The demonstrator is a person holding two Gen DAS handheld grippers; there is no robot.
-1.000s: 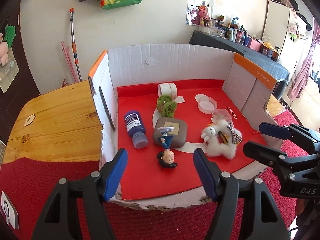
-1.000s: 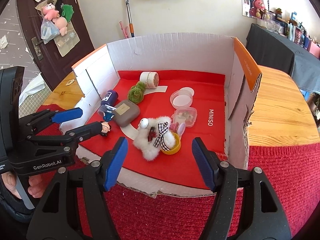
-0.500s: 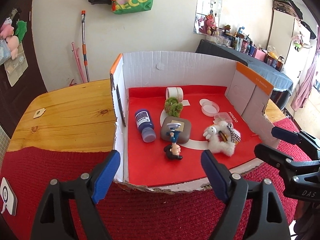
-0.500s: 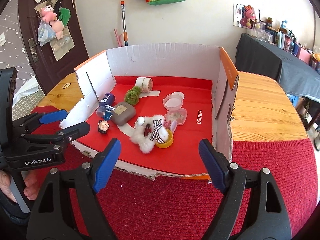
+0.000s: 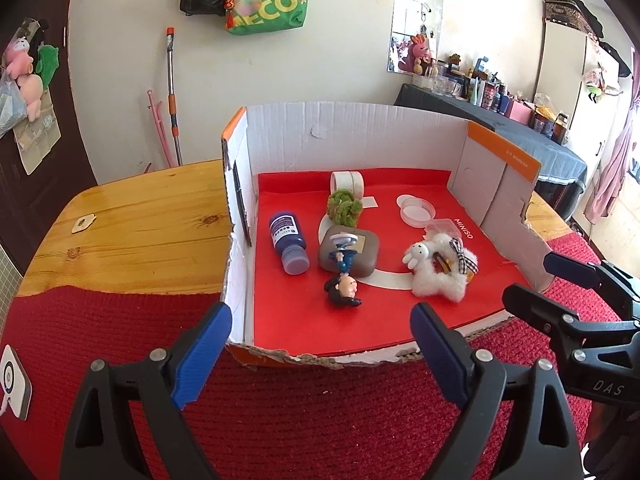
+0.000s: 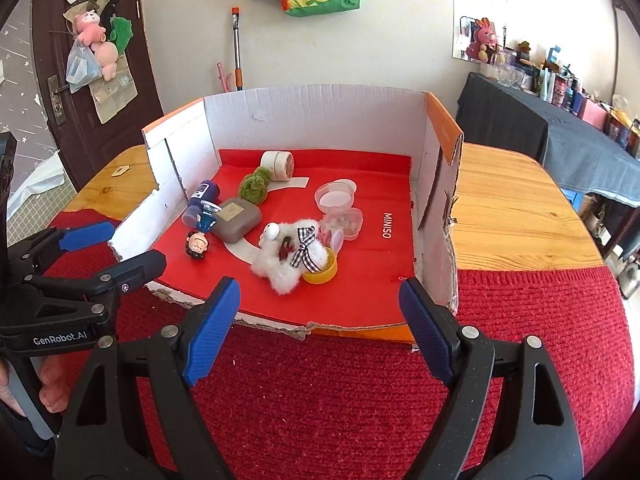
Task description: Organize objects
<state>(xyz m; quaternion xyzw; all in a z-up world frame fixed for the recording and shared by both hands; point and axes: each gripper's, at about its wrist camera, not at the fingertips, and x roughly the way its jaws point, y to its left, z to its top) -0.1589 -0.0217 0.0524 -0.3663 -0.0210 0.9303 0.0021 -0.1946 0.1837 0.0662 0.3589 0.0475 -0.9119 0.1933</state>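
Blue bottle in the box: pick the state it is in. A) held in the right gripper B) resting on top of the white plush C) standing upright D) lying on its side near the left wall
D: the blue bottle lies on its side on the red floor of the box, close to the left wall, with nothing gripping it.

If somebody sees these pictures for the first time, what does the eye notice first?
First, the open cardboard box with its bright red floor, standing on the wooden table. Small things lie scattered inside: a fluffy white toy at front right, a blue bottle lying at left. Both grippers hover open before it.
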